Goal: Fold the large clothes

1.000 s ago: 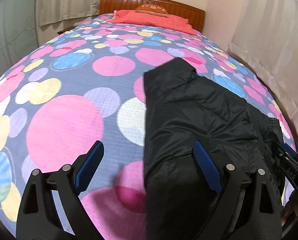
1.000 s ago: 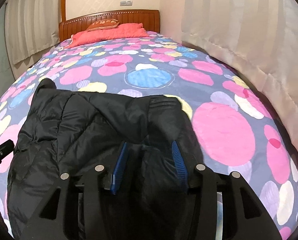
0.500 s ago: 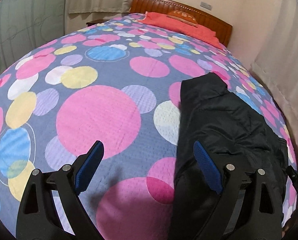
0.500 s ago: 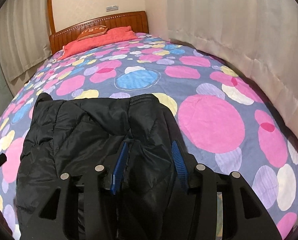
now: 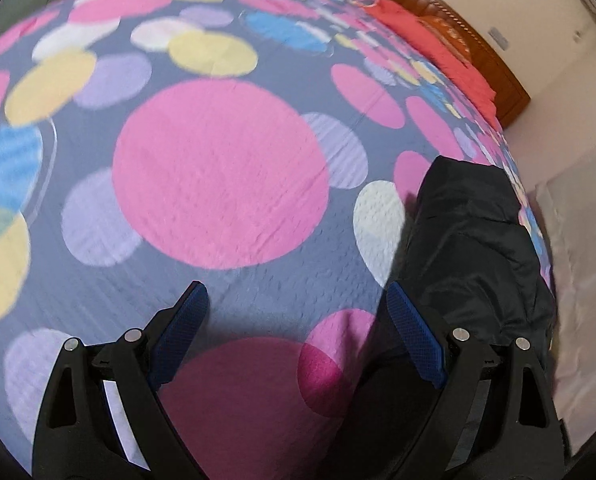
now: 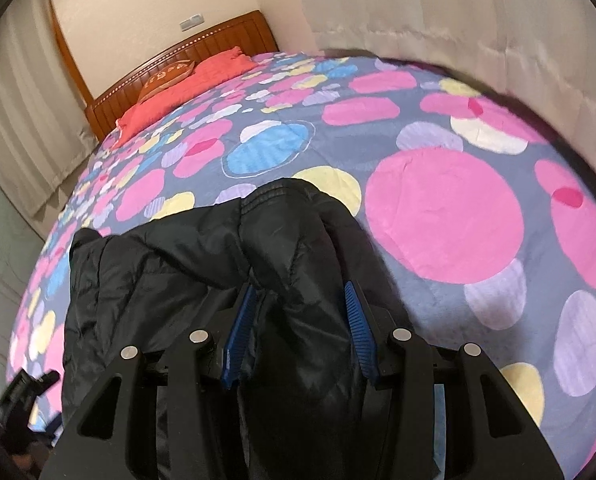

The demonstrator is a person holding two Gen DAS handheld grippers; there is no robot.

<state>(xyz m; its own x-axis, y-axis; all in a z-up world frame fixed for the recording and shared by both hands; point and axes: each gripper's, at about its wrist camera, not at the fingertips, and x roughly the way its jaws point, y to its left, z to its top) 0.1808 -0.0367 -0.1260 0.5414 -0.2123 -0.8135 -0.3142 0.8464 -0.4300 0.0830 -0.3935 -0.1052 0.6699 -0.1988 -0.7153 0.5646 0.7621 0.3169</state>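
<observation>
A black puffer jacket (image 6: 178,272) lies bunched on a bed with a dotted bedspread (image 6: 441,216). My right gripper (image 6: 299,304) is shut on a thick fold of the jacket, which fills the gap between the blue pads. In the left wrist view the jacket (image 5: 473,240) lies to the right. My left gripper (image 5: 294,300) is open and empty, over the bedspread (image 5: 218,176) just left of the jacket's edge. The left gripper also shows at the lower left of the right wrist view (image 6: 22,392).
A red pillow (image 6: 186,84) and wooden headboard (image 6: 202,44) are at the far end of the bed. Pale curtains (image 6: 457,8) hang along the right side and further curtains (image 6: 14,128) on the left. A wide stretch of bedspread lies left of the jacket.
My left gripper has swung left and tilted, so the jacket has slid to the right edge of its view. My right gripper keeps its hold and has tilted; the held fold is raised.
</observation>
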